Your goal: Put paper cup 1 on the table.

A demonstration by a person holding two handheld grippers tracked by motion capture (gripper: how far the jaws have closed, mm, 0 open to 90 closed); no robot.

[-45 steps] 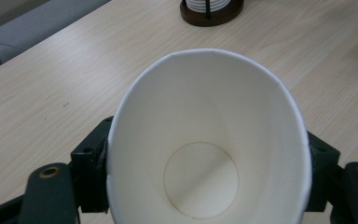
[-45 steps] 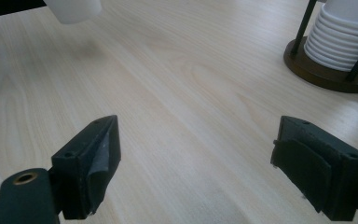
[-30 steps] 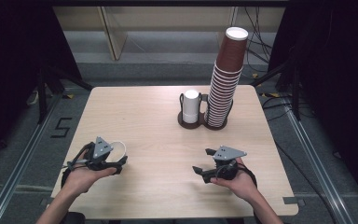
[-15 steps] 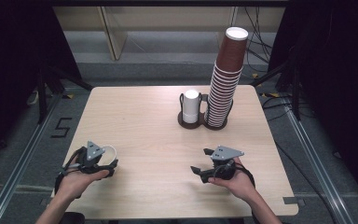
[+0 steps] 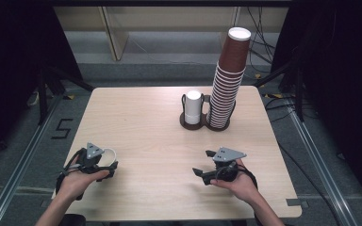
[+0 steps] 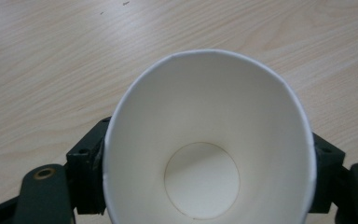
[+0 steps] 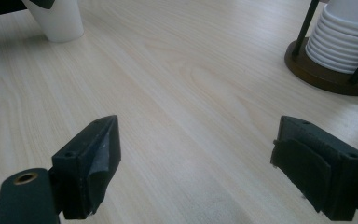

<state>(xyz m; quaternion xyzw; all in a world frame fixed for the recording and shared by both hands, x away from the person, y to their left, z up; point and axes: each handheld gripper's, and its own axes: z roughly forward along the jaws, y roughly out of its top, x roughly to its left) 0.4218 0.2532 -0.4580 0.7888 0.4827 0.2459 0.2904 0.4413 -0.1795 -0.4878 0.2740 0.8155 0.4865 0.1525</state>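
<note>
Left claw has sunk toward the tabletop's near-left corner with its white cup.
Its jaws, just easing apart, flank the cup; loosen fully once it stands, then back off level. Right claw gapes, holding nothing.

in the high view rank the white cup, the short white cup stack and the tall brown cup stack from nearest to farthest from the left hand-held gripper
1. White cup: at the left hand-held gripper, between its jaws, near the table's front left.
2. Short white cup stack: far side, in the holder's left slot.
3. Tall brown cup stack: just right of it, a little farther.
</note>
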